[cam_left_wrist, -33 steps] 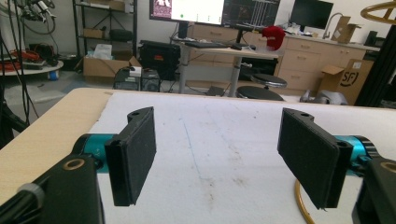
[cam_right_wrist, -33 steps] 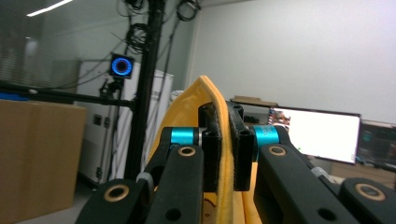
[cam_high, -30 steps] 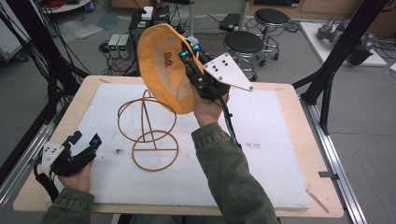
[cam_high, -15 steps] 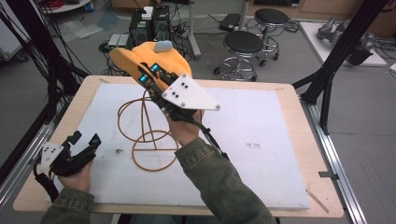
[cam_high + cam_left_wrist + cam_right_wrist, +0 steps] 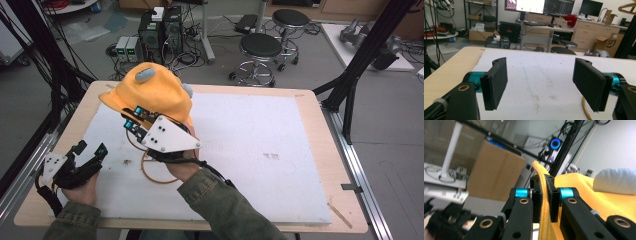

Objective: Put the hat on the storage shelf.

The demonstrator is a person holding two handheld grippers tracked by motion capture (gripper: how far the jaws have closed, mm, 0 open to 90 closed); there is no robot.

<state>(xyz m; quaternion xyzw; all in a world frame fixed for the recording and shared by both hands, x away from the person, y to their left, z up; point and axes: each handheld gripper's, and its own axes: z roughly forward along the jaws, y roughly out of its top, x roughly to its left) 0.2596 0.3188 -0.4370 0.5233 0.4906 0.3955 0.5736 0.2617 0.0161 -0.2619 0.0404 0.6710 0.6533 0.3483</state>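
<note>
Grippers come first, two of them: the left gripper (image 5: 90,159) rests near the table's (image 5: 305,125) front left corner with its jaws spread wide on nothing, while the right gripper (image 5: 134,118) is pinched tight on the edge of the one yellow hat (image 5: 152,92), carrying it over the one wire stand (image 5: 150,175) on the white mat (image 5: 260,145). Judging by this, the step in hand is setting the hat onto the stand, and the next move calls for lowering the crown squarely over the stand's top before letting go. Beyond the table stand two round stools (image 5: 260,47).
</note>
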